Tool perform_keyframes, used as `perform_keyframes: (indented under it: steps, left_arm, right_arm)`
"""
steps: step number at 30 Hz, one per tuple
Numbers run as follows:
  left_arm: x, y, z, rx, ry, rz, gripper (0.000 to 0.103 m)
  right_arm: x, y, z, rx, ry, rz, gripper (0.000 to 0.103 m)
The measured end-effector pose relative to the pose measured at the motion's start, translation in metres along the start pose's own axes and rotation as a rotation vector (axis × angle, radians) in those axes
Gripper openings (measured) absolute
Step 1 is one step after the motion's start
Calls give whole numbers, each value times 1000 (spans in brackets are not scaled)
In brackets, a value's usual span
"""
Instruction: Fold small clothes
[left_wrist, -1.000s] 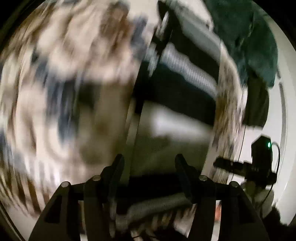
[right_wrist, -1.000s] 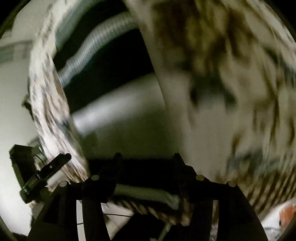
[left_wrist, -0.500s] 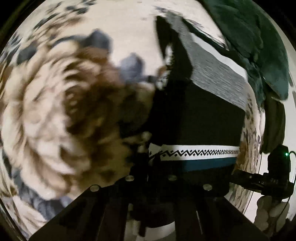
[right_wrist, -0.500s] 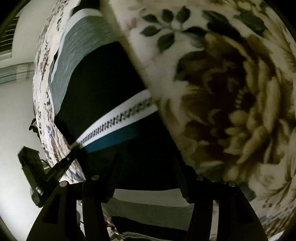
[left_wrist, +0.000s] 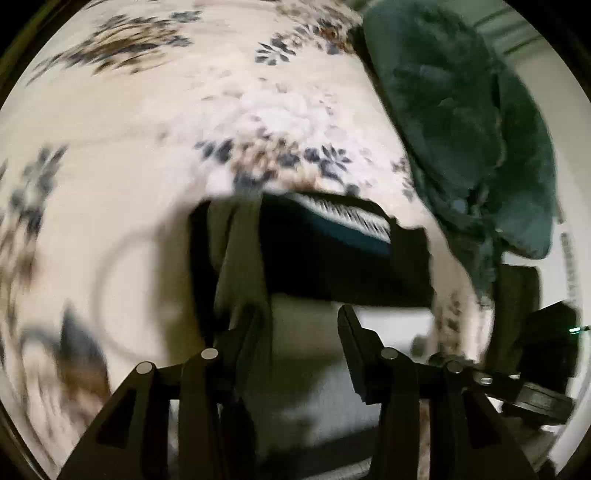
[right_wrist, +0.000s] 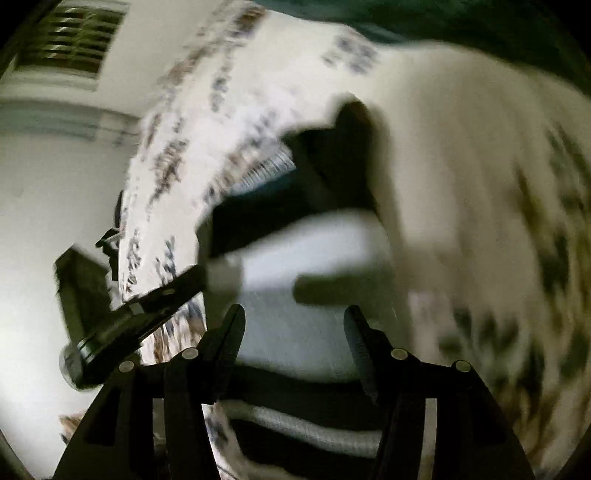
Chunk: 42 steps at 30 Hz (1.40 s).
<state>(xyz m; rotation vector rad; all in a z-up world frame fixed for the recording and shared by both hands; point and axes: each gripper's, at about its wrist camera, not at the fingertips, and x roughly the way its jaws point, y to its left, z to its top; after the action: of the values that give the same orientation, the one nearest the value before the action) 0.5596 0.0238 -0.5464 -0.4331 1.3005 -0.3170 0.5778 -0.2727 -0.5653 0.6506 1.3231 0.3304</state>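
Floral bedspread (left_wrist: 155, 155) fills the backdrop, cream with blue and brown blooms, and both views are smeared with motion. Starting at the left: the left gripper (left_wrist: 301, 325) sits low over the garment (left_wrist: 343, 258), a dark knit piece with pale stripes and a patterned band, lying on the spread in the middle of the view. Its jaws stand wide apart with nothing pinched between them, though a fold of dark cloth hangs right against the left finger. Further right, a heap of teal fleece (left_wrist: 461, 110) sits at the far edge of the bed, apart from the garment. Over to the right wrist view: the right gripper (right_wrist: 293, 325) is spread wide too, pale striped cloth lying beyond the fingertips, none of it held. The left gripper's body pokes in from the left side of that view.

By the look of it, a fold has been laid and both tools are off the cloth, so this reads as the gap between folds, though the blur makes that hard to call firmly. Next up should be picking a fresh edge or corner on each side, closing on a single layer, and carrying it across evenly.

Count: one garment in play, one teal heap, two grippers.
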Motion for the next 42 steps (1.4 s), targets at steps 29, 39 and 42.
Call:
perform_keyframes:
  steps: [29,39,42]
  left_arm:
    - [-105,44,-166,-145,135,-141,71]
    - [-82,66,-368,-155,487,124,70]
    - [-81,69,-393,-184,497,85,70]
  right_arm:
    - [-48,-51,-203,214,442,110,80]
    - [-78,-93,-353,378,519,-45,80]
    - [-72,-104,-378,378,524,-87,80]
